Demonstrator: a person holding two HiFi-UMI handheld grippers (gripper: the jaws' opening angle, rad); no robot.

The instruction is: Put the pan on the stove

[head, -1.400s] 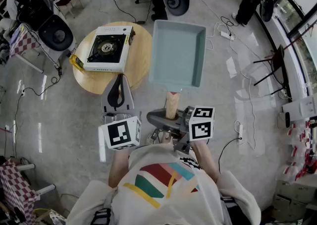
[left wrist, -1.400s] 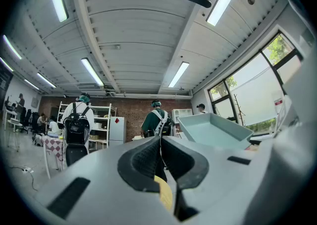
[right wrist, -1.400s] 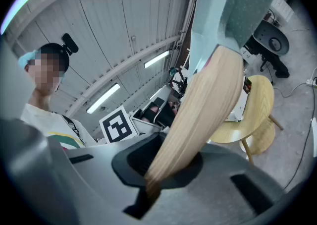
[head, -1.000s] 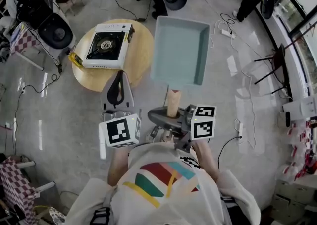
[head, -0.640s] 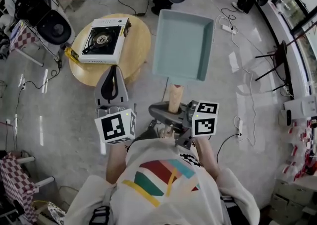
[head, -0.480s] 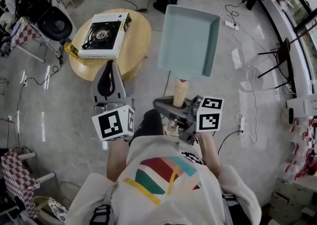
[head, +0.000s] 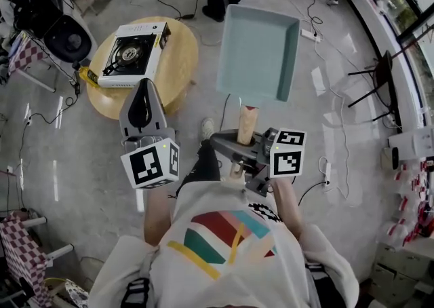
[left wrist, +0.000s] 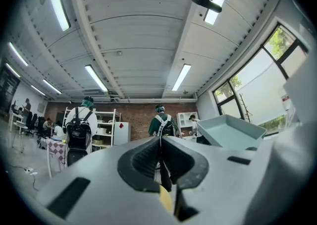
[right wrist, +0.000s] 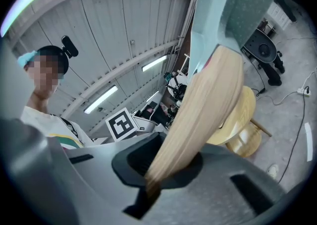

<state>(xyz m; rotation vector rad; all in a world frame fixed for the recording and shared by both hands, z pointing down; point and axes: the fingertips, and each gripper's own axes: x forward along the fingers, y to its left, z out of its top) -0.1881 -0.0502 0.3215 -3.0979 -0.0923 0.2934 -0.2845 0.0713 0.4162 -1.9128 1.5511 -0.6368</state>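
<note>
In right tongs [head: 237, 146]: pan [head: 258, 52] (aloft)

A round wooden table [head: 178, 62] stands on the grey floor [head: 81, 164], at about 11 o'clock in the head view. A white stove [head: 132, 55] with a black top sits flat on the table, over on its 9 o'clock side. The 3 o'clock side of the table top is bare wood. A small yellow thing [head: 88, 77] sticks out at the table's 8 o'clock edge, too small to name. On the floor lie thin black wires [head: 44, 121], a white plug strip [head: 308, 34] at 1 o'clock and white papers [head: 319, 83] at 2 o'clock.
</note>
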